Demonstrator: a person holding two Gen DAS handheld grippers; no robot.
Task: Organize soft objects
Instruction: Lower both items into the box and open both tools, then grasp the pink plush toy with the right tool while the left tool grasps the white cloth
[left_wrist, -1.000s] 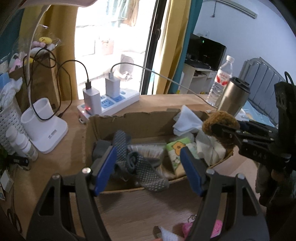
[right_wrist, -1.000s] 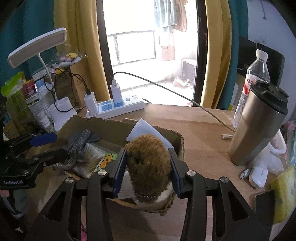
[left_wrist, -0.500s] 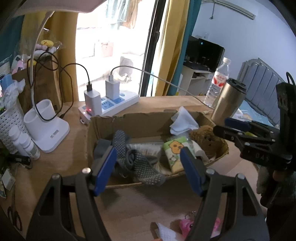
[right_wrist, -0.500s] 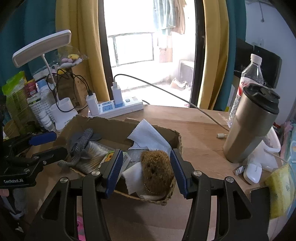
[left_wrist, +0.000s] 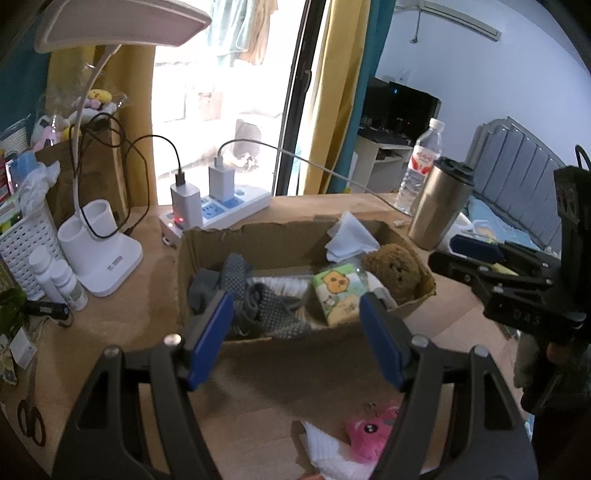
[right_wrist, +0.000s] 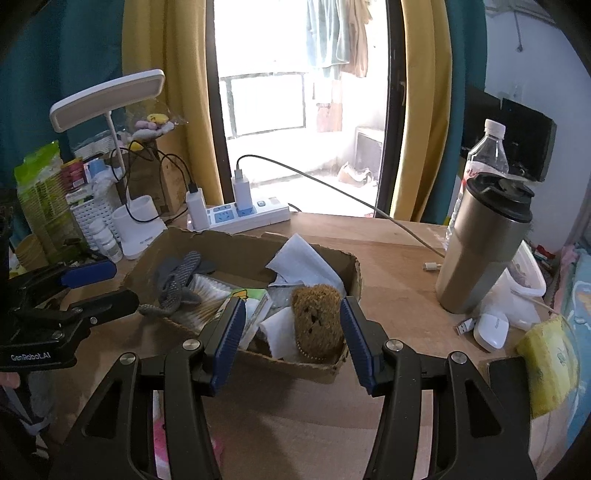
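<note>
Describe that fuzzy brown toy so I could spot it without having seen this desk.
Find the torn cardboard box in the middle of the wooden desk. The brown plush toy sits in the box's corner nearest the steel tumbler, beside white tissue. It is the only shaggy brown thing there.

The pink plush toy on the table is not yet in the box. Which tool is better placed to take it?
Probably the left tool. It is open, and the pink plush toy lies just below it. The right tool, also open, faces the brown plush in the cardboard box.
</note>
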